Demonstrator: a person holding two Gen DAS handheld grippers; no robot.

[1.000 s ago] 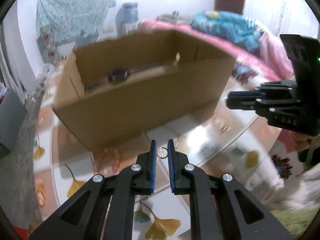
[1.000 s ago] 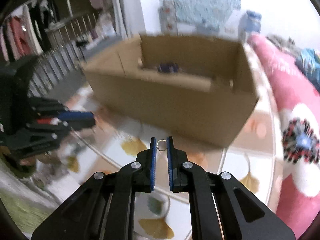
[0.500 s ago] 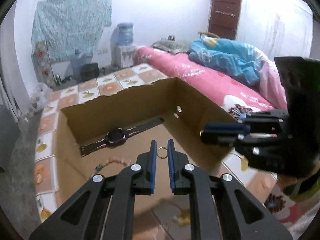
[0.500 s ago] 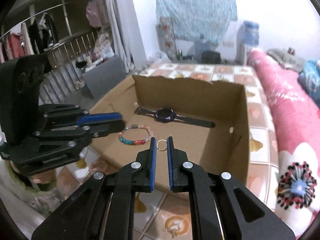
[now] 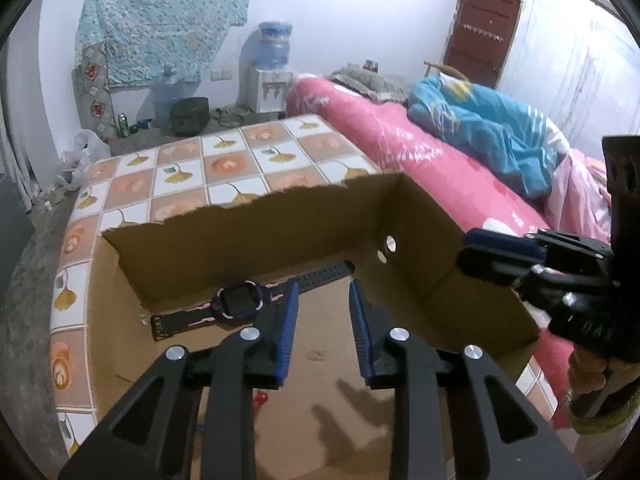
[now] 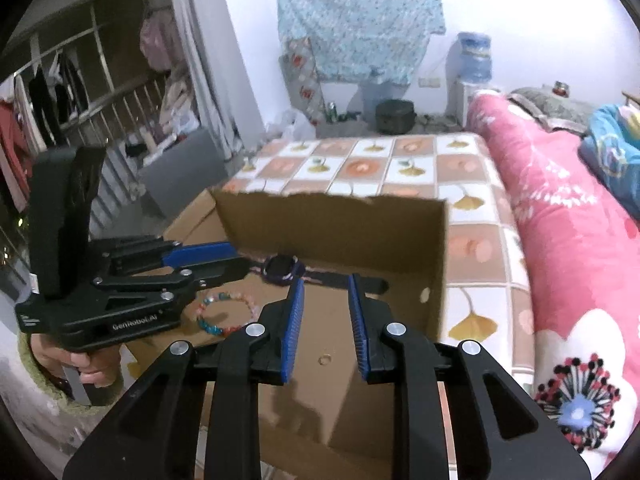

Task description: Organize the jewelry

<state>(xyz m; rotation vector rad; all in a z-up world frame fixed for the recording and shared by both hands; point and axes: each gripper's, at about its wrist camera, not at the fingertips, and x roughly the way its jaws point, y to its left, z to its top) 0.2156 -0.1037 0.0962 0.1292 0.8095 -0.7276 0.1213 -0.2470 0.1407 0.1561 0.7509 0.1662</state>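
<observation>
Cardboard box [image 6: 332,220], small round ring [image 6: 325,359]

A table [image 5: 224,168] with a tiled cloth of orange and white squares and yellow leaves stands beside a pink bed [image 5: 400,148]. An open brown cardboard box [image 5: 248,240] sits right on the table. A blue blanket [image 5: 480,128] lies on the bed.

Pink bedspread [image 5: 404,148], blue blanket [image 5: 480,124], water dispenser [image 5: 272,68], patterned cloth [image 6: 360,20] on wall.
</observation>
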